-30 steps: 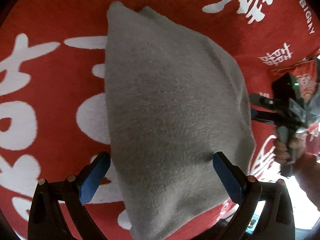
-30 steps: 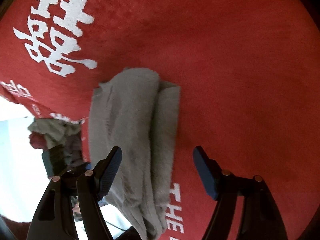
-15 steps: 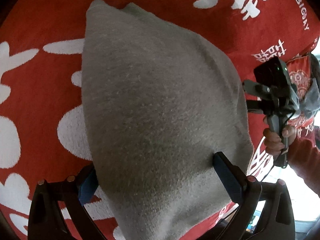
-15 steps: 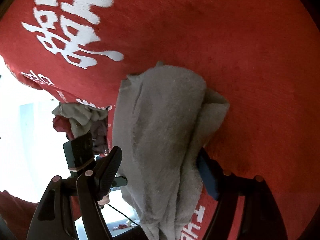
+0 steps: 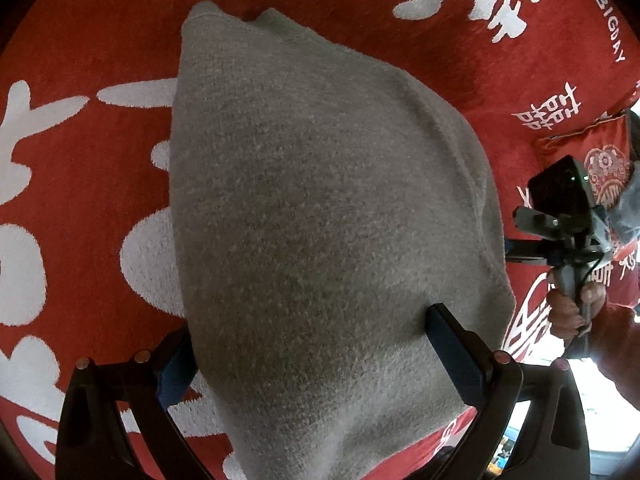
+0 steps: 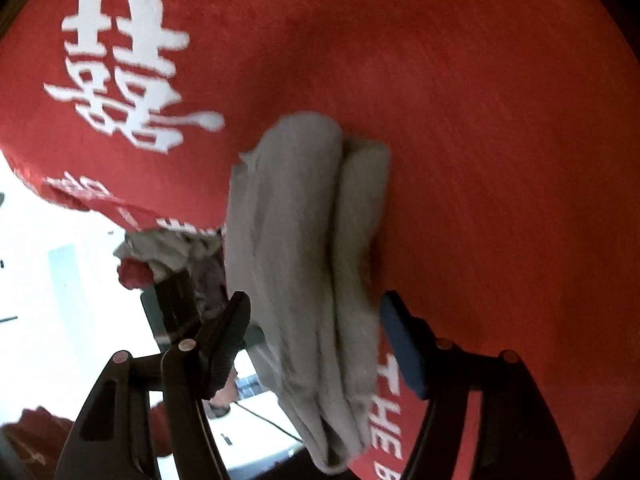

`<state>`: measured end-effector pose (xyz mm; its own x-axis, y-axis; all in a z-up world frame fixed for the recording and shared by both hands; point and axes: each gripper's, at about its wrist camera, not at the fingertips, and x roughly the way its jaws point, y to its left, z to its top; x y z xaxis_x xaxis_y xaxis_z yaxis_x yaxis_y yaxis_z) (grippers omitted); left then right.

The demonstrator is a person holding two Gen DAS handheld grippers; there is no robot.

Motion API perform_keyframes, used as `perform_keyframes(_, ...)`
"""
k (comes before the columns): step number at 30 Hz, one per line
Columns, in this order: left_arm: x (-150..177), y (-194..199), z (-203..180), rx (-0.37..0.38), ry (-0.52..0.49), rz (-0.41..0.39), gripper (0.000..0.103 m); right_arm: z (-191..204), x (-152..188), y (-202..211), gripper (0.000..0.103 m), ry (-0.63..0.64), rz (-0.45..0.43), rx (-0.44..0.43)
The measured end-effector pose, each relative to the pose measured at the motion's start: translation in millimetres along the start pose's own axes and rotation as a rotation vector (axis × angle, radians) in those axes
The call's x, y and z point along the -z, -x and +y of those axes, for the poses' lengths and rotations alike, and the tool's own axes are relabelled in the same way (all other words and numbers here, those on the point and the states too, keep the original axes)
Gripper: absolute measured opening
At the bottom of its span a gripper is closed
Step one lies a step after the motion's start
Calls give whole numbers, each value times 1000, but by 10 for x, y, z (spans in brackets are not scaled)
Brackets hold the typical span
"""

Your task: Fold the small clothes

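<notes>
A folded grey cloth (image 5: 320, 220) lies on the red tablecloth (image 5: 80, 180) and fills the middle of the left wrist view. My left gripper (image 5: 312, 348) is open, its blue pads either side of the cloth's near end. In the right wrist view the same grey cloth (image 6: 308, 240) shows as a folded bundle hanging over the table edge. My right gripper (image 6: 312, 340) is open, fingers either side of the bundle. The right gripper also shows in the left wrist view (image 5: 560, 236), at the cloth's right edge.
The red tablecloth (image 6: 500, 140) bears large white characters (image 6: 120, 80). A pile of other small clothes (image 6: 168, 252) lies beyond the table's left edge in the right wrist view. The table edge runs close under both grippers.
The grey cloth came closer into both grippers half a second ago, then both views eased back slightly. The cloth keeps its folded shape. Both grippers stayed open.
</notes>
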<state>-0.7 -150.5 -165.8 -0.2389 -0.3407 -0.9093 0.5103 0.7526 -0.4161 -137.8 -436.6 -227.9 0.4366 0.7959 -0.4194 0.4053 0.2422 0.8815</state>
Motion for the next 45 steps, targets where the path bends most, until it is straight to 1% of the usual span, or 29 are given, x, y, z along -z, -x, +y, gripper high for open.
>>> perform_keyframes(2,-10,23,41,5,-5,-2,102,-56,-27,-54,72,8,-11,-26)
perform_keyframes(5,-23,15,53,13,-9,-4,102,-96,-129,-131,72,26,-48,-113)
perform_keyframes(6,-29,11,53,15,-11,-6,102,-77,-176,-167,72,37,-54,-130)
perform_keyframes(9,-41,19,34,5,-8,-10,102,39,-297,-315,72,78,-35,-136)
perform_keyframes(10,-38,28,20,-7,-6,-17,96,65,-316,-349,67,74,-22,-119)
perform_keyframes(11,-38,37,-11,-26,-2,-27,93,71,-333,-384,59,50,-6,-86)
perform_keyframes(12,-22,64,-28,-36,-3,-39,85,28,-312,-370,37,29,6,-73)
perform_keyframes(13,-6,96,-38,-35,-2,-50,75,24,-293,-365,36,10,-5,-64)
perform_keyframes(14,9,145,-34,-28,4,-62,69,59,-269,-358,35,16,-15,-60)
perform_keyframes(15,29,225,-16,-8,18,-77,58,129,-238,-354,34,25,-27,-64)
perform_keyframes(16,42,271,-5,3,24,-84,52,200,-211,-374,34,30,-36,-72)
perform_keyframes(18,83,385,12,32,36,-100,52,352,-153,-363,33,48,-43,-88)
perform_keyframes(23,275,600,-64,41,2,-116,51,676,27,-354,34,85,-35,-120)
perform_keyframes(27,501,862,-37,61,8,-135,51,851,217,-346,34,82,-38,-136)
perform_keyframes(32,812,1147,60,28,3,-149,52,999,555,-477,34,59,-20,-153)
perform_keyframes(35,1007,1189,159,-4,2,-142,52,1022,730,-677,34,48,-2,-143)
perform_keyframes(36,1062,1168,210,-15,8,-135,52,1079,771,-812,34,46,3,-135)
perform_keyframes(38,1147,1090,336,-37,26,-118,52,1013,821,-960,34,41,18,-113)
perform_keyframes(40,1215,974,447,-78,43,-106,52,966,832,-1114,34,55,33,-60)
perform_keyframes(41,1211,917,470,-100,50,-99,52,912,819,-1183,35,55,41,-14)
perform_keyframes(42,1238,857,528,-137,65,-91,58,857,799,-1224,38,47,43,42)
perform_keyframes(43,1251,851,551,-142,74,-98,61,826,786,-1250,41,41,31,101)
perform_keyframes(44,1269,868,571,-135,89,-111,61,809,774,-1241,43,40,9,155)
perform_keyframes(45,1288,903,578,-138,98,-122,65,809,774,-1216,49,37,-6,175)
